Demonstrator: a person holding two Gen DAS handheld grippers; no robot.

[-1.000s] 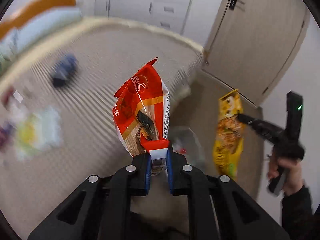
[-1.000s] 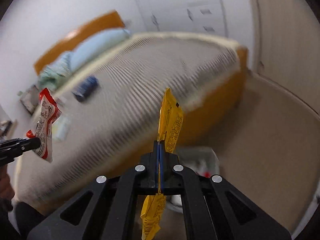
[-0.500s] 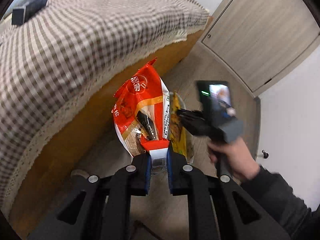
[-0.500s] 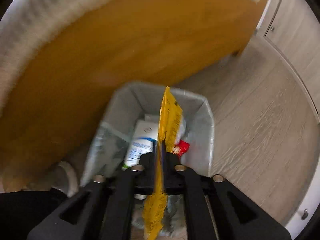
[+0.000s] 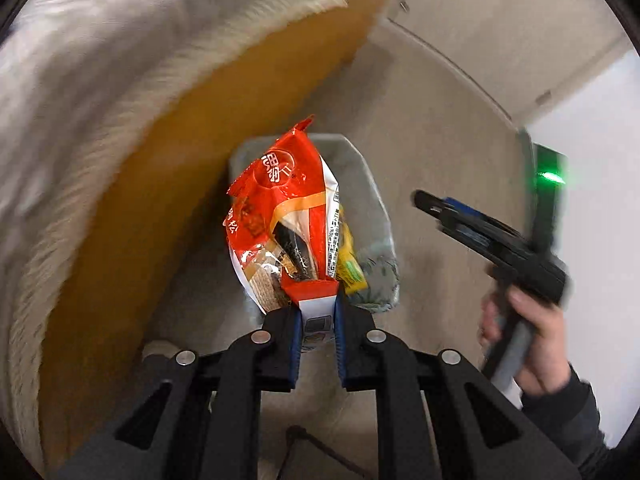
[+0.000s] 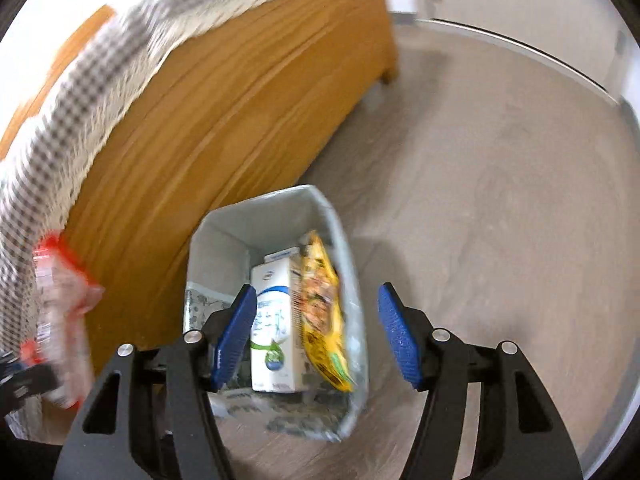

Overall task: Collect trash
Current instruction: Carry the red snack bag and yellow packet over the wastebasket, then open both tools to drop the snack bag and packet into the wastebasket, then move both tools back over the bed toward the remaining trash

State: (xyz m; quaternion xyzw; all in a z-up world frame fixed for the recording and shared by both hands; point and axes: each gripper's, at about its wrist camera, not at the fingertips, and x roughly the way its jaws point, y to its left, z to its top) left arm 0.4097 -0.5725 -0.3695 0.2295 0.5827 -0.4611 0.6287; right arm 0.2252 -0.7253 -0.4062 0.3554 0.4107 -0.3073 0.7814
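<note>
- Now the left claw (image 5: 317, 322) is clamped on the white bottom seam of a red and white crinkled plastic snack bag (image 5: 285, 216), which stands up from the blue pads and leans slightly left in the left wrist view.
- Behind that red bag, in the same view, sits a pale grey rectangular plastic waste bin (image 5: 370, 184) lined with a thin bag, on the beige wood-look floor (image 5: 432, 128).
- Seen from the right wrist, the right claw (image 6: 316, 334) is spread wide, its blue ribbed pads (image 6: 394, 334) well apart with nothing between them.
- Just ahead of it, a yellow printed plastic snack packet (image 6: 322, 314) lies in the waste bin (image 6: 224, 236), tilted against the bin's right wall; it is blurred, so whether it has come to rest cannot be told.
- Beside the yellow packet, touching its left edge, a white carton with blue and green print (image 6: 274, 324) stands upright inside the bin.
- A corner of the yellow packet (image 5: 348, 260) also shows in the left wrist view, just right of the red bag.
- At the right of the left wrist view, the right claw (image 5: 430, 204) appears from the side, held in the person's right hand (image 5: 528, 340) with a dark sleeve.
- The red bag (image 6: 60, 300) shows blurred at the left edge of the right wrist view.
- The bin stands close against the orange-brown wooden side panel of a bed (image 6: 224, 112), which is topped by a grey and white checked cover with a cream fringe (image 6: 72, 112).
</note>
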